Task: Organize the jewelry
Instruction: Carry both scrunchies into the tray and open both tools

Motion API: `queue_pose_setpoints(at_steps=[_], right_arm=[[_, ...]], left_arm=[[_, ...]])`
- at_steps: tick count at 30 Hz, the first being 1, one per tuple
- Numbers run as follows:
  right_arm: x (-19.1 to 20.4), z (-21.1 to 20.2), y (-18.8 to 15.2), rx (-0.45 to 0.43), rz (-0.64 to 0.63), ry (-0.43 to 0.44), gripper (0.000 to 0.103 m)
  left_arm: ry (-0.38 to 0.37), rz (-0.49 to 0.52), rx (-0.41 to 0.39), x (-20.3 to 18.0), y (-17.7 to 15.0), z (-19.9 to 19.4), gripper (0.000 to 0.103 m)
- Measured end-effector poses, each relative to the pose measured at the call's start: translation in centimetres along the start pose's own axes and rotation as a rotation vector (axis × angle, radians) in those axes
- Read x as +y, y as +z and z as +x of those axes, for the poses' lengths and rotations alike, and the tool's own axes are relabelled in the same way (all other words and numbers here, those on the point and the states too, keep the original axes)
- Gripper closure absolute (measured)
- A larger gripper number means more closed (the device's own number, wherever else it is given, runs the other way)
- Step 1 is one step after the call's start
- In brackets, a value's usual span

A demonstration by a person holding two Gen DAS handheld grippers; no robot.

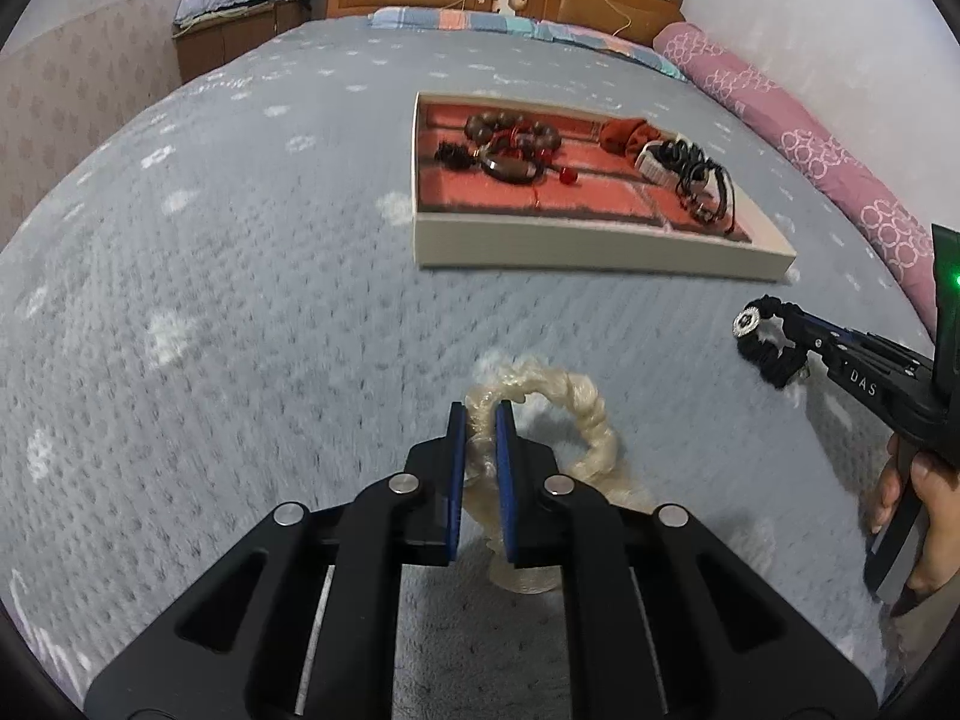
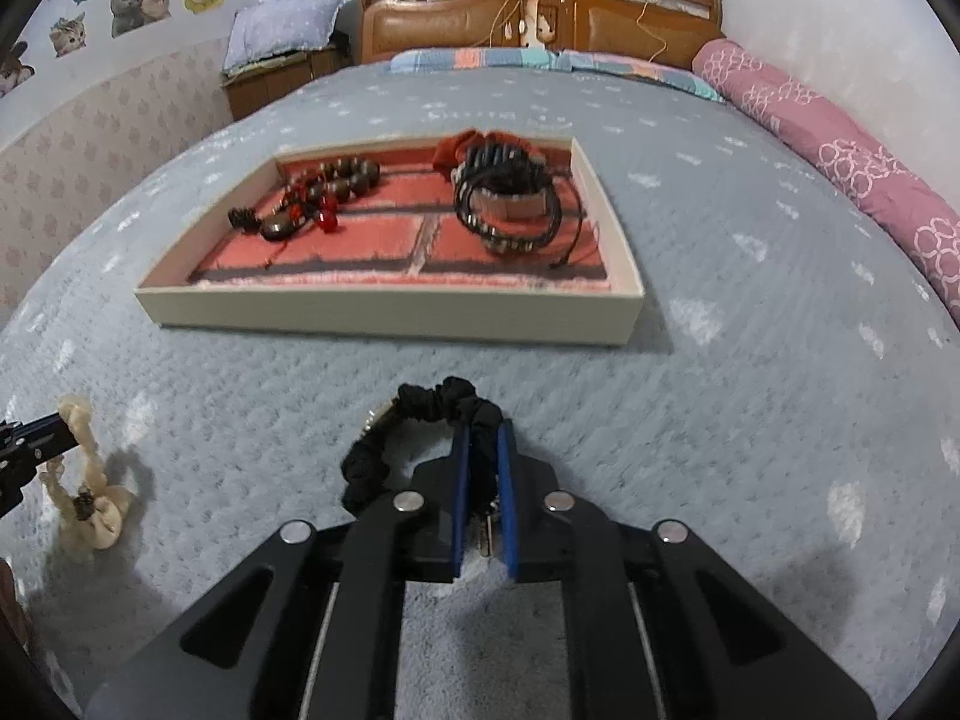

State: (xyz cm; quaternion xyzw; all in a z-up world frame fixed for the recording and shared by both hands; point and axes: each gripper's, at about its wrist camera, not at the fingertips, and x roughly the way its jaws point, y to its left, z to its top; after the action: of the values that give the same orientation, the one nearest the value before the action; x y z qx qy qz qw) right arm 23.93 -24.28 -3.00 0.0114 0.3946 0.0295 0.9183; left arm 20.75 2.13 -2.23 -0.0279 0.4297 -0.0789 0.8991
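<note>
Left wrist view. The left hand-held gripper (image 1: 480,420) sits at lower centre of the frame, its blue pads clamped on a cream braided scrunchie (image 1: 576,420) whose loop trails to the right and down onto the grey bedspread (image 1: 240,300). At the right edge, the right hand-held gripper (image 1: 774,333) is clamped on a black scrunchie (image 1: 765,354) bearing a round sparkling ornament; a hand (image 1: 918,516) grips its handle. The cream-walled tray (image 1: 594,246) with red lining lies in the upper centre, well apart from both grippers, already holding bead bracelets and dark bands.

Right wrist view. The right gripper's pads at lower centre are closed on the black scrunchie, which curves off to the left. The cream scrunchie hangs at the far left edge, pinched by the left gripper. The tray fills the upper centre; its near compartments look bare.

Assessment. The step in hand is the pick-up: both pieces appear secured. The next move calls for lifting each clear of the bedspread, carrying it forward over the tray's near wall, and releasing into an unoccupied compartment. The soft loops may snag on the rim.
</note>
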Motion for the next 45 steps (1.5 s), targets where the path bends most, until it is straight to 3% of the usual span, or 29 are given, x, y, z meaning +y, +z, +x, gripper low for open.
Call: queue_pose_setpoints(at_steps=[9,18,28,38,41,42,43,45], right_arm=[[-0.1,-2.3,2.8,-0.071,0.005,0.017,0.094],[0.1,-3.1,7.0,-0.135,-0.003,0.022,0.094],[1.6,0.2,11.4,-0.155,-0.033,0.021,0.094],[0.8,6.5,10.4,-0.054,-0.033,-0.022,0.094],[0.3,7.5,9.8,-0.025,-0.036,-0.035,0.093],[0.2,7.8,9.7,-0.017,-0.037,-0.038,0.093],[0.1,8.1,9.5,-0.007,-0.035,-0.04,0.093],[-0.1,8.4,9.2,0.011,-0.026,-0.038,0.09]], left_arm=[[-0.005,0.024,-0.071,-1.1,4.0,-1.7,0.095],[-0.006,0.03,-0.139,-2.7,10.3,-1.1,0.095],[-0.021,-0.041,-0.111,-1.9,15.4,5.3,0.095],[0.056,-0.038,-0.033,-0.5,15.7,11.8,0.092],[0.071,-0.028,-0.016,-0.2,15.5,12.9,0.087],[0.076,-0.027,-0.012,0.0,15.4,13.0,0.08],[0.08,-0.029,-0.006,0.1,15.2,13.1,0.066],[0.056,-0.032,-0.01,0.3,14.9,12.9,0.054]])
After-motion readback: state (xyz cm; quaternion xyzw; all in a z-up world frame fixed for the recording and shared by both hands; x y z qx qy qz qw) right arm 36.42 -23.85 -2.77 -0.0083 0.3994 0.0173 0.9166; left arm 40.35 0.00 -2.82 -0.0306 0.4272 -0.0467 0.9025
